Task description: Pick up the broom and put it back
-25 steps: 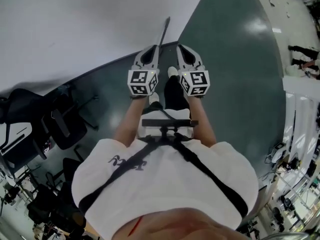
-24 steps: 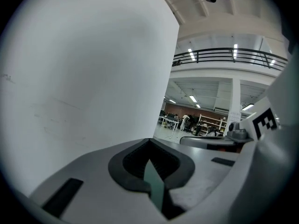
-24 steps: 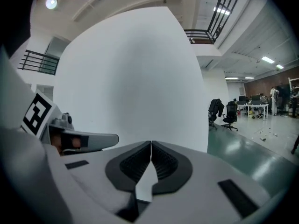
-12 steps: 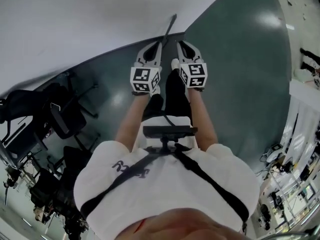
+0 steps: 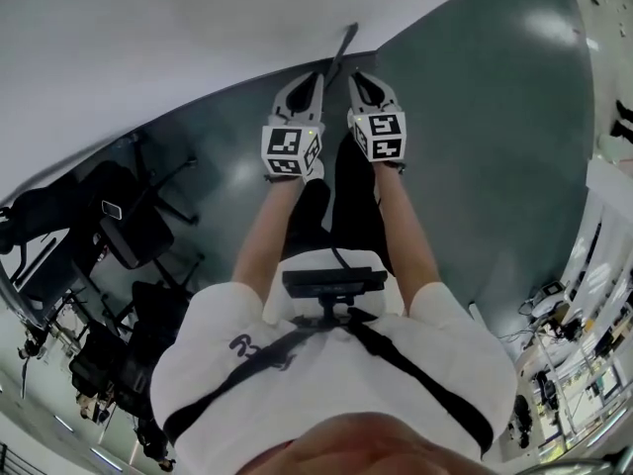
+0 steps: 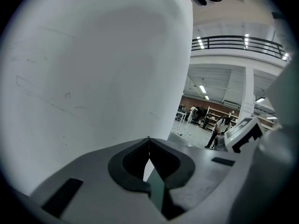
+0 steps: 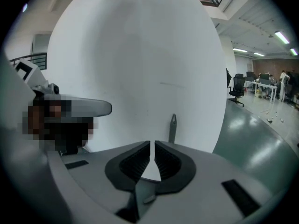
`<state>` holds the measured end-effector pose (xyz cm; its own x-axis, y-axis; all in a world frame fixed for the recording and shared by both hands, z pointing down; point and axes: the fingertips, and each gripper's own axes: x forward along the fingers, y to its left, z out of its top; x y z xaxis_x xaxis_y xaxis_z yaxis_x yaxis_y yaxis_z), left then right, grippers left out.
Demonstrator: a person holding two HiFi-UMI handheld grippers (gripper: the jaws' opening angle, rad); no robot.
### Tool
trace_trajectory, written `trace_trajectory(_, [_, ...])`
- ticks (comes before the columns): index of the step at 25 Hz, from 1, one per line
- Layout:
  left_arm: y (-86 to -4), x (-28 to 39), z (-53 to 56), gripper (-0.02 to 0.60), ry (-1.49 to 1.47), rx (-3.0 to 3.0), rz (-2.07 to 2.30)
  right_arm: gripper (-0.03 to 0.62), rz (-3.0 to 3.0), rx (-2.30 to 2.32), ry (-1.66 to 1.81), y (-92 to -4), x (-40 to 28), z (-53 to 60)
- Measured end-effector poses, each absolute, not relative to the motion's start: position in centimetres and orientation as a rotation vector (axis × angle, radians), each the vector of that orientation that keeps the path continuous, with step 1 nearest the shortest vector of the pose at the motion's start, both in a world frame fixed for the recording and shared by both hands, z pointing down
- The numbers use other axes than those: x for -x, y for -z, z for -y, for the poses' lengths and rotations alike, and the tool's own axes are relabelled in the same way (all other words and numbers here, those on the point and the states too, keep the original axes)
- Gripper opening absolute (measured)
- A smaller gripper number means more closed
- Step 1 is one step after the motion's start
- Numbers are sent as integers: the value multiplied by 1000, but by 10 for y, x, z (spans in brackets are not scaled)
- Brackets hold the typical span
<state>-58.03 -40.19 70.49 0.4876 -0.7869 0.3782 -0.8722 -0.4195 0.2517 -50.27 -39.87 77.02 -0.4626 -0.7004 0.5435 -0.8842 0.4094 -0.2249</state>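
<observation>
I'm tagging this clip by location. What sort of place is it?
Probably a large indoor workshop or lab hall, not a home: a glossy green floor, black office chairs, and a railed upper gallery with ceiling strip lights.

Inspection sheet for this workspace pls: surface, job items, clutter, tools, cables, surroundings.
surface: dark green glossy floor.
job's things: broom handle leans against the white wall, just ahead of both tools; broom head not visible.
clutter: black office chairs off to the person's left.
grippers: left tool shut, empty; right tool shut, empty; neither touches the broom handle.
cables: nothing seen.
surroundings: open hall with a mezzanine railing; people and desks far off.
</observation>
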Motion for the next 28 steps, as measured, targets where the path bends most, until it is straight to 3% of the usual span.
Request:
trace_trajectory(9, [-752, 583, 416, 12, -322, -2304, 1359, 12, 2249, -1340, -744, -841, 499, 428])
trace_trajectory(21, [-780, 575, 425, 12, -333, -2286, 1345, 123, 2240, -1368, -885, -895, 508, 466])
trace_trajectory(24, [-786, 574, 428, 12, -324, -2282, 1348, 207, 2251, -1378, -941, -904, 510, 478])
trace_trajectory(28, [-787, 570, 431, 12, -319, -2282, 1344, 206, 2270, -1384, -943, -904, 511, 496])
